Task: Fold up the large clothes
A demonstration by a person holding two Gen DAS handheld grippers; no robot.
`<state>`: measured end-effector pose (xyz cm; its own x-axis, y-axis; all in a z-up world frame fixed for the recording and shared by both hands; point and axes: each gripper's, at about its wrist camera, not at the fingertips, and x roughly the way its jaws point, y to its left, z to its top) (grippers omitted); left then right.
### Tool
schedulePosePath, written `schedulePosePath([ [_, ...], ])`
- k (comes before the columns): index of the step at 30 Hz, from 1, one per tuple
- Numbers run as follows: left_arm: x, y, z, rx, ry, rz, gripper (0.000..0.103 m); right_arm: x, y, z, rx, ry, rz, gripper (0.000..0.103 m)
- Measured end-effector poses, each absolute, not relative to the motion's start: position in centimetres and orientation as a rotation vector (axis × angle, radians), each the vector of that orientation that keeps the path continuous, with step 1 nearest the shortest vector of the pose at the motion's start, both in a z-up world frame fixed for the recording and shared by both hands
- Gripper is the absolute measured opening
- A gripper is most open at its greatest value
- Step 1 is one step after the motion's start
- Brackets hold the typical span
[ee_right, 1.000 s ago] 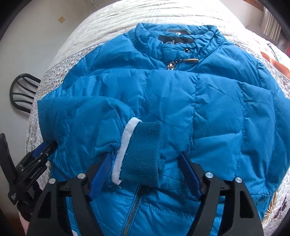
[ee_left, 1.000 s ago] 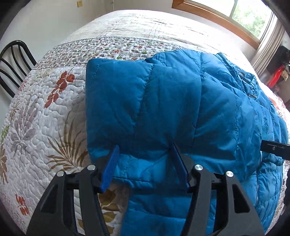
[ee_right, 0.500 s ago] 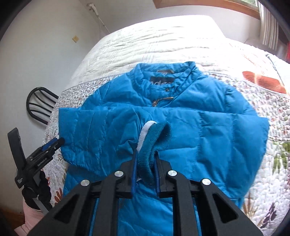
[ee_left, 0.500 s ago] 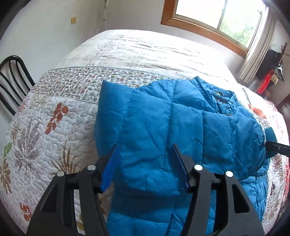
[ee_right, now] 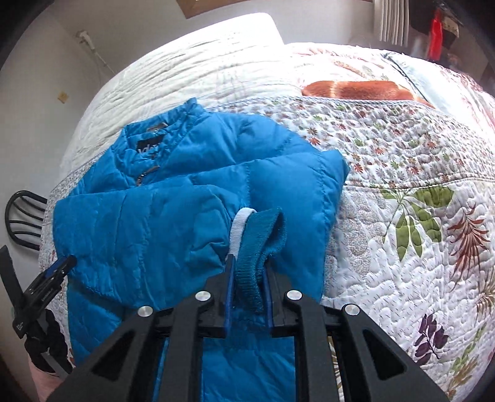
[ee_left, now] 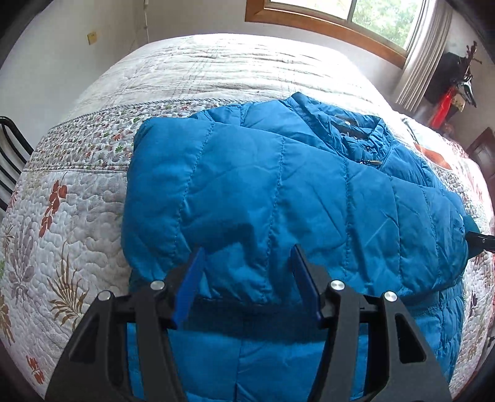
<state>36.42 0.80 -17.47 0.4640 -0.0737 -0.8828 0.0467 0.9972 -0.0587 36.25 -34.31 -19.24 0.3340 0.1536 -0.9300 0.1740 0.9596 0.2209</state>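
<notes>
Blue quilted nylon fills the middle of both wrist views: a puffer jacket (ee_left: 278, 191) is spread on a floral quilted bedspread (ee_left: 62, 222), its collar (ee_left: 355, 130) turned toward the upper right of the left view and toward the upper left of the right view. The knit sleeve cuff (ee_right: 256, 247), teal with a white inner band, is clamped between the narrowly set jaws of the right gripper (ee_right: 247, 278) at lower centre, the sleeve drawn across the jacket's front. The left gripper (ee_left: 247, 278) is held with its jaws parted over the folded sleeve edge at the bottom of its view; nothing is pinched between its blue pads (ee_left: 190, 284). A black chair (ee_right: 24, 216) is seen at the left edge, and a wood-framed window (ee_left: 340, 18) along the top.
</notes>
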Motion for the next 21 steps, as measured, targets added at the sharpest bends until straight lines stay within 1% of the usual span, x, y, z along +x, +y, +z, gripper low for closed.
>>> schedulePosePath([
  [3, 36.8, 0.5, -18.6, -0.013, 1.104, -0.064, 0.056, 36.6, -34.5, -21.4, 0.316, 1.265, -0.023, 0.015],
  [6, 37.3, 0.5, -19.8, -0.005, 1.121, -0.060, 0.057, 36.7, -34.8, -21.9, 0.334, 1.267, -0.023, 0.016],
  [10, 37.3, 0.7, -19.9, -0.005, 1.120, -0.065, 0.058, 36.1, -34.7, -20.7, 0.319, 1.232, -0.024, 0.020],
  [11, 37.3, 1.0, -19.5, -0.012, 1.124, -0.071, 0.058, 35.6, -34.7, -19.9, 0.318, 1.214, -0.027, 0.025],
  [12, 37.0, 1.4, -18.8, -0.028, 1.120, -0.073, 0.058, 35.0, -34.6, -19.0, 0.304, 1.190, -0.040, 0.026],
  [17, 36.6, 2.1, -15.7, -0.068, 1.049, -0.074, 0.058, 34.3, -32.0, -16.3, 0.287, 1.127, 0.041, 0.026],
  [21, 37.1, -0.6, -16.4, -0.001, 1.062, -0.103, 0.058, 36.0, -28.0, -17.5, 0.265, 1.174, 0.139, 0.026],
])
